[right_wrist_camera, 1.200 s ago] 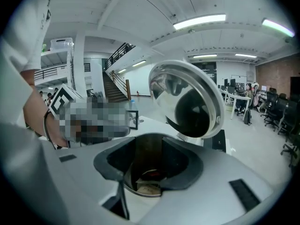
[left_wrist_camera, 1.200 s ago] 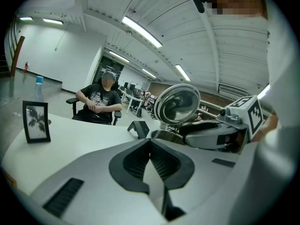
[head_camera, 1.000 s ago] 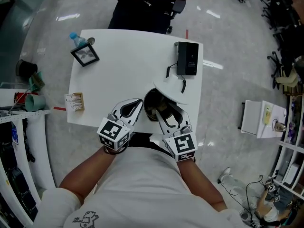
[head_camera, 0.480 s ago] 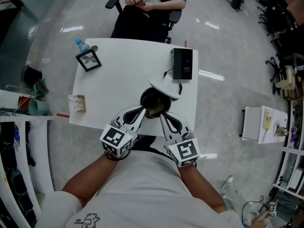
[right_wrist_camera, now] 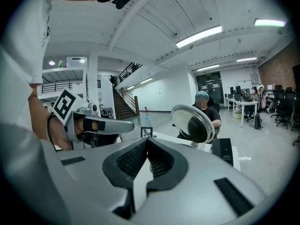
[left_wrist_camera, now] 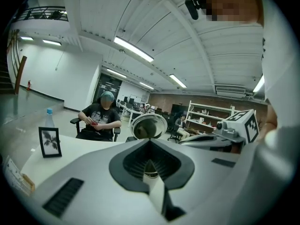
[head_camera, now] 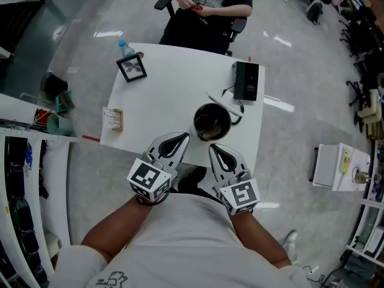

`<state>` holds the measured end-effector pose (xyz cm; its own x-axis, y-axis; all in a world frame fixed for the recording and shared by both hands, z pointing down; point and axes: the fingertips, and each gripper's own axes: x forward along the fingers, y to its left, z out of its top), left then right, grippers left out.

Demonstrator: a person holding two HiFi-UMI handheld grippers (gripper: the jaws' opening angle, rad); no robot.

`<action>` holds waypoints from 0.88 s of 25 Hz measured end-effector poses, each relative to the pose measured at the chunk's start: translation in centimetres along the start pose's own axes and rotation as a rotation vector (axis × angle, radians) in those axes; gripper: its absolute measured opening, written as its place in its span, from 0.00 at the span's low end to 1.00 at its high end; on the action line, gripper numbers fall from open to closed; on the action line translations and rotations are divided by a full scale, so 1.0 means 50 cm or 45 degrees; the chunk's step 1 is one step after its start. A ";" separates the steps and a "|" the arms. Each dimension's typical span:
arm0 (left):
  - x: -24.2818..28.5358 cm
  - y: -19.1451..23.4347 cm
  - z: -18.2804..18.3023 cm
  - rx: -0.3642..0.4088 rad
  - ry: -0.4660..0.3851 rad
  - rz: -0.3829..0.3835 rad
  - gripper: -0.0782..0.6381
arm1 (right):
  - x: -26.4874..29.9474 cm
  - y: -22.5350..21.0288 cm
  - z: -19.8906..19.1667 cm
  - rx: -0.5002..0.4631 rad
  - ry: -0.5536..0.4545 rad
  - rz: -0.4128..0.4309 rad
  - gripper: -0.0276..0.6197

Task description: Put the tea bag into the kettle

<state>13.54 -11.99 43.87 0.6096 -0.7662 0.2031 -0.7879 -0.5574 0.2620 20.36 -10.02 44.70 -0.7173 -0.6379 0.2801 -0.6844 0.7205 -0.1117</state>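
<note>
The dark kettle (head_camera: 211, 122) stands on the white table (head_camera: 162, 101) with its round lid (head_camera: 224, 103) tipped open behind it; its inside is dark and I cannot make out a tea bag there. My left gripper (head_camera: 182, 138) is shut and empty, just left of the kettle near the table's front edge. My right gripper (head_camera: 213, 147) is shut with nothing between its fingers, just in front of the kettle. In the left gripper view the left gripper (left_wrist_camera: 150, 142) points at the mirrored lid (left_wrist_camera: 149, 125). From the right gripper (right_wrist_camera: 146, 142) the lid (right_wrist_camera: 193, 123) shows up and to the right.
A black flat device (head_camera: 246, 81) with a cable lies behind the kettle. A small box (head_camera: 112, 119) sits at the table's left edge. A framed picture (head_camera: 132, 68) and a water bottle (head_camera: 125, 47) stand at the far left corner. A person (head_camera: 210, 5) sits across the table.
Both grippers have drawn back from the kettle toward me. The right gripper, open over the kettle a second ago, is now shut. The lid still stands open.
</note>
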 end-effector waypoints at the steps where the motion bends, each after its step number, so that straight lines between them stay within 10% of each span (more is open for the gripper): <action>1: -0.013 0.002 0.007 0.004 -0.006 0.002 0.12 | 0.000 0.012 0.010 0.004 -0.013 0.004 0.06; 22: -0.377 -0.023 0.048 0.077 -0.099 -0.189 0.12 | -0.044 0.356 0.066 0.030 -0.186 -0.188 0.06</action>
<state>2.76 2.33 37.47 0.7127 -0.6954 0.0923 -0.6952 -0.6825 0.2256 9.33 3.30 38.94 -0.6194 -0.7698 0.1543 -0.7849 0.6110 -0.1028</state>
